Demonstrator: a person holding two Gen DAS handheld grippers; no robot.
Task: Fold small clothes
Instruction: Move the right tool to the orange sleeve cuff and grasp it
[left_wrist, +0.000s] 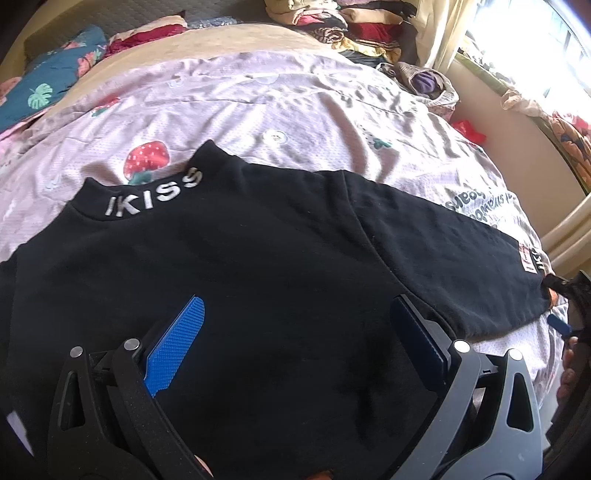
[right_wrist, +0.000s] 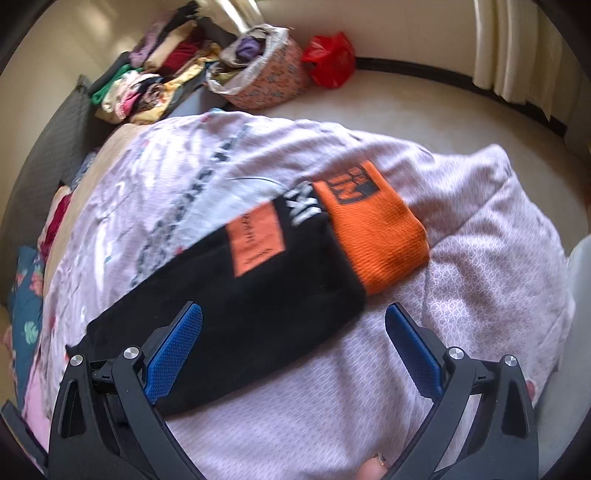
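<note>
A black sweater (left_wrist: 240, 258) with "IKISS" lettered on its collar is spread flat on a pink strawberry-print bedsheet (left_wrist: 295, 110). The left gripper (left_wrist: 295, 332) is held released over the sweater's body, nothing gripped between its blue pads (left_wrist: 173, 347). The right gripper (right_wrist: 291, 347) is likewise spread wide, poised at the sweater's sleeve (right_wrist: 229, 302), whose orange cuff (right_wrist: 376, 236) lies farther out on the sheet.
</note>
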